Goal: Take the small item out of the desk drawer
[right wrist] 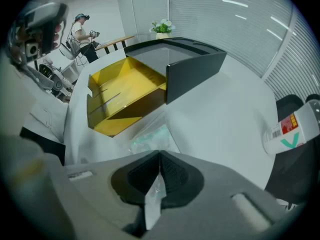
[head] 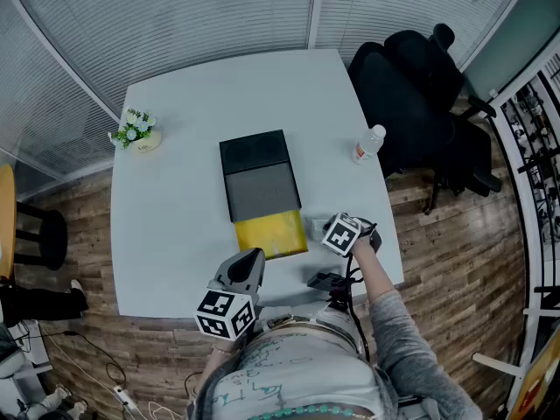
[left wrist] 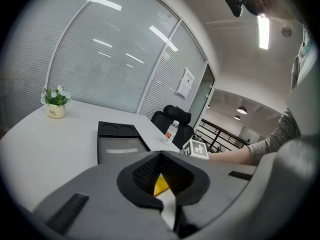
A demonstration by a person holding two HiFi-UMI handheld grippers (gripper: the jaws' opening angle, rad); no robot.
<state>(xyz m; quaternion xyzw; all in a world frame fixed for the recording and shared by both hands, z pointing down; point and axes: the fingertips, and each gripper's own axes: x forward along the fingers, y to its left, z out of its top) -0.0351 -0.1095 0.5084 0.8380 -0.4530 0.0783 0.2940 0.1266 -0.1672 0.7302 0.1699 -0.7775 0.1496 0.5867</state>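
Left gripper (left wrist: 161, 156): fingers closed on nothing, held over the tabletop's (head: 175, 208) near edge and pointed at the drawer. Best kept idle, or used to steady the black box (head: 256, 175).
Yellow drawer (head: 271, 233): pulled open toward the near edge; looks empty.
Packet (right wrist: 150, 138): clear plastic, out of the drawer, lying on the tabletop just right of it.
Right gripper (right wrist: 159, 160): fingers pinched on the packet's film edge. Lift slowly and straight up, since thin film may slip.
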